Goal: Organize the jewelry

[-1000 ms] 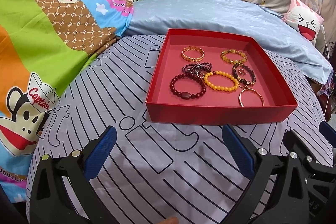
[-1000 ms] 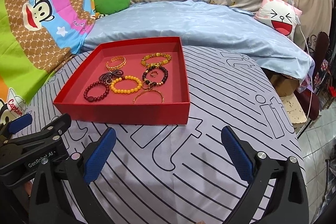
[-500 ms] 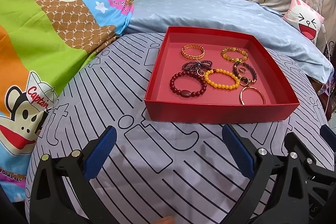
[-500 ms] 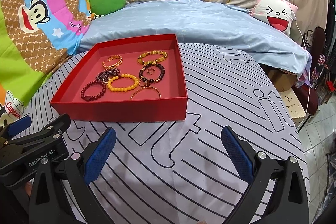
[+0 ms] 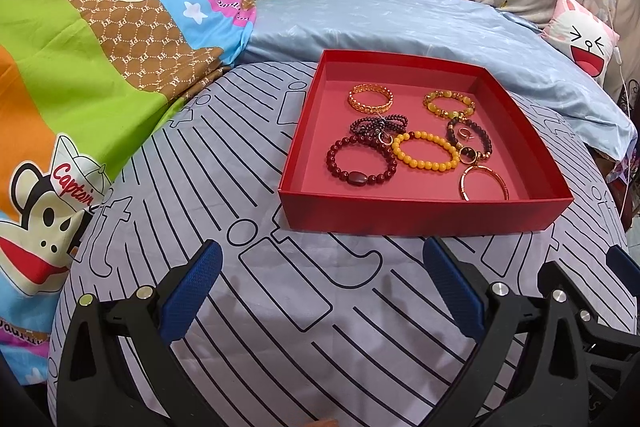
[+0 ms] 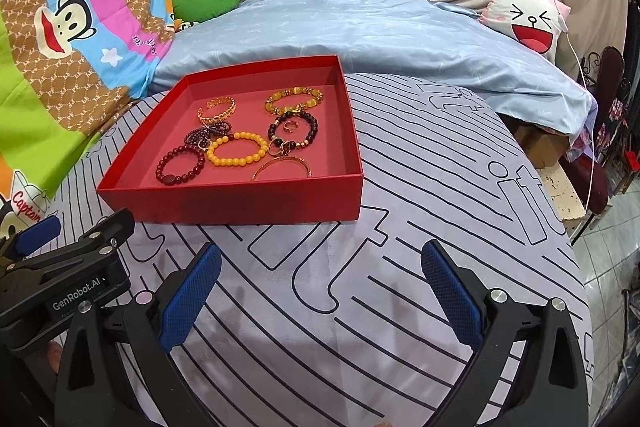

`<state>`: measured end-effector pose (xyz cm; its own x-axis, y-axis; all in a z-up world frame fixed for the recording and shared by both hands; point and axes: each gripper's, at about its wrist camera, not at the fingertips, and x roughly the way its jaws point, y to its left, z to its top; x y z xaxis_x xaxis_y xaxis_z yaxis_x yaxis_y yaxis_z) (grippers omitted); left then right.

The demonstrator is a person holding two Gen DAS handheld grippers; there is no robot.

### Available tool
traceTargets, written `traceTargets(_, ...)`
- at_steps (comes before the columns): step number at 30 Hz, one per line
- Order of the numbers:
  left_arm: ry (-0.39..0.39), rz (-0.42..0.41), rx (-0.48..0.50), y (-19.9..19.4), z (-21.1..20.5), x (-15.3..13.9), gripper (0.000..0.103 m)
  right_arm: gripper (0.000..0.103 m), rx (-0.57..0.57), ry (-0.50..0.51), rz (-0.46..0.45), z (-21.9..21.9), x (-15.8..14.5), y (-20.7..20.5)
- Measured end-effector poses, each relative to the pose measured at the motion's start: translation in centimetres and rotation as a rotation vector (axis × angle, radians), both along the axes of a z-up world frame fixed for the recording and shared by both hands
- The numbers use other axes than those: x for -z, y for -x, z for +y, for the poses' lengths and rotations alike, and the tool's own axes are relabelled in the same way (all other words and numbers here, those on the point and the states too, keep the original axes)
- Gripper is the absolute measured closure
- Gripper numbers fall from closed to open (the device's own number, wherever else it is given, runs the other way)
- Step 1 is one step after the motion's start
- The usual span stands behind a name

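Note:
A red tray [image 5: 420,217] [image 6: 240,205] stands on the striped grey cloth and holds several bracelets: a dark red bead bracelet [image 5: 360,163] [image 6: 180,167], a yellow bead bracelet [image 5: 426,151] [image 6: 238,149], a gold chain bangle [image 5: 370,97] [image 6: 216,109], a thin gold bangle [image 5: 482,183] [image 6: 280,167] and others. My left gripper [image 5: 324,287] is open and empty, in front of the tray's near wall. My right gripper [image 6: 320,287] is open and empty, in front of the tray's near right corner. The left gripper also shows in the right wrist view [image 6: 68,251].
The round table's cloth [image 6: 440,187] drops off at the right, with floor tiles [image 6: 612,247] beyond. A light blue bedspread [image 5: 400,23] lies behind the tray. A cartoon monkey blanket [image 5: 80,67] lies at the left. A pink face cushion [image 6: 528,19] sits at the back right.
Both views have shifted a little: the tray now sits slightly lower and nearer in the frames. Both grippers stay open and empty.

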<state>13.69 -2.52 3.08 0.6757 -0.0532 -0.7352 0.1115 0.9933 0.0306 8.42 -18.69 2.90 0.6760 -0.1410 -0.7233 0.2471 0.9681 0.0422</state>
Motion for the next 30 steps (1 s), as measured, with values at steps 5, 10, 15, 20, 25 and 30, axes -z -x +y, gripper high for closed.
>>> traceTargets(5, 0.000, 0.001, 0.002, -0.05, -0.03, 0.02, 0.007, 0.006, 0.004, 0.003, -0.001, -0.04, -0.02, 0.00)
traceTargets(10, 0.000, 0.006, 0.003, -0.26, 0.02, 0.18, 0.007, 0.006, 0.006, 0.007, 0.000, -0.15, -0.02, -0.14)
traceTargets(15, -0.001, 0.007, 0.002, -0.27, -0.05, 0.18, 0.007, 0.006, 0.007, 0.007, 0.002, -0.16, 0.02, -0.15)
traceTargets(20, -0.001, 0.007, 0.001, -0.35, -0.06, 0.19, 0.007, 0.006, 0.008, 0.007, 0.000, -0.21, 0.03, -0.16)
traceTargets(25, -0.002, 0.006, 0.003, -0.35, -0.05, 0.16, 0.007, 0.006, 0.007, 0.009, -0.001, -0.24, 0.05, -0.17)
traceTargets(30, -0.010, 0.006, 0.009, -0.43, -0.23, 0.13, 0.007, 0.006, 0.011, 0.010, -0.002, -0.40, 0.07, -0.16)
